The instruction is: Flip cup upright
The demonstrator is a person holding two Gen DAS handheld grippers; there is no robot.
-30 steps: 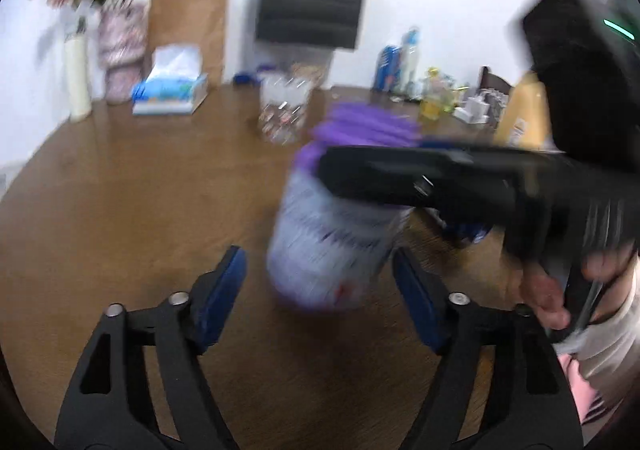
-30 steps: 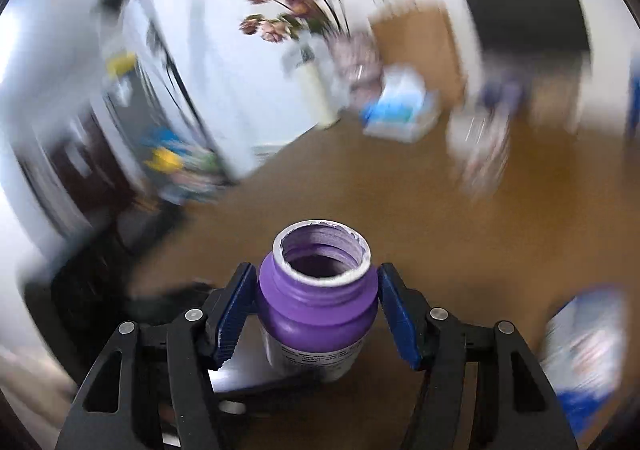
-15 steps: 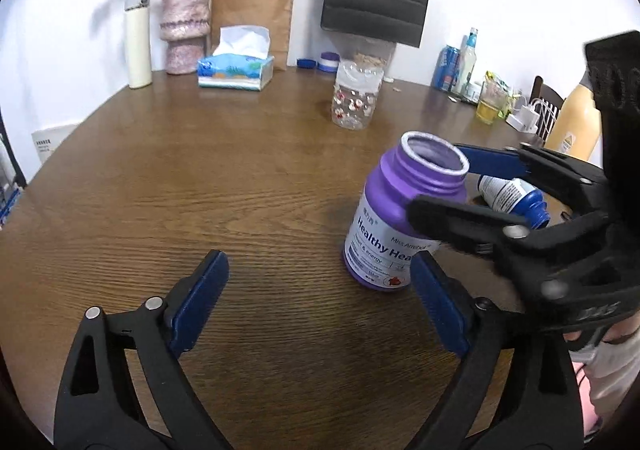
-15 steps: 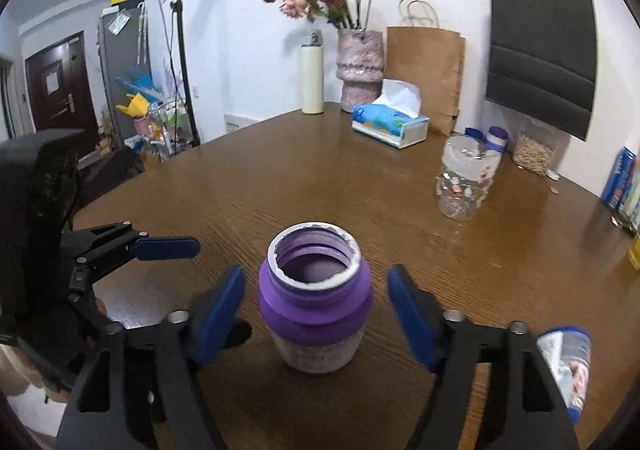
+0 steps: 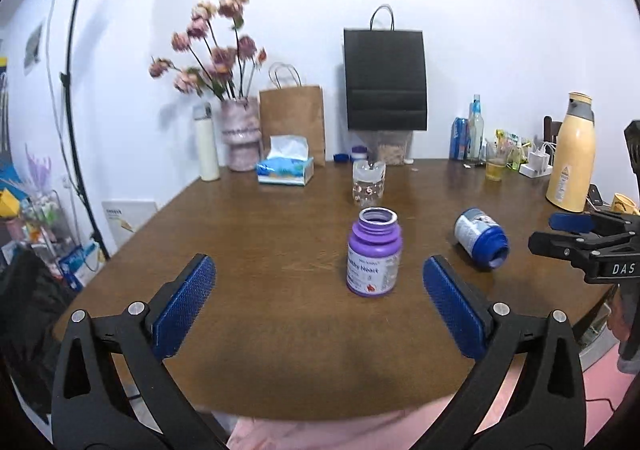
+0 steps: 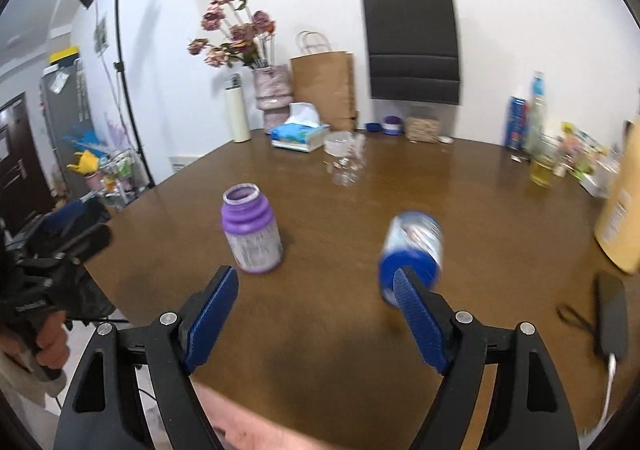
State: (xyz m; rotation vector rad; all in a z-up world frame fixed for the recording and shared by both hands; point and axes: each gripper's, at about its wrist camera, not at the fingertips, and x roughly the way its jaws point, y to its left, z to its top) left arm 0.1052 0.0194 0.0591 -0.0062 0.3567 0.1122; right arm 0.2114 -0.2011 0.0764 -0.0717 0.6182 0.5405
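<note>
A purple jar [image 5: 373,252] with a white label stands upright and open-mouthed on the brown table [image 5: 260,234]; the right wrist view shows the purple jar [image 6: 251,234] at left. A blue-and-white jar [image 5: 481,238] lies on its side to its right, and this blue-and-white jar [image 6: 412,252] sits just beyond my right finger. My left gripper [image 5: 319,304] is open, pulled back in front of the purple jar. My right gripper [image 6: 315,314] is open and empty, between the two jars and nearer than both.
A clear patterned glass [image 5: 368,183], a tissue box [image 5: 285,171], a flower vase [image 5: 241,143], paper bags [image 5: 292,122] and a yellow thermos [image 5: 571,161] stand at the back and right. A black phone [image 6: 610,314] with a cable lies at the right edge.
The right gripper opened, released the purple jar standing upright, and drew back to the right. The left gripper also pulled back toward the table's near edge.
</note>
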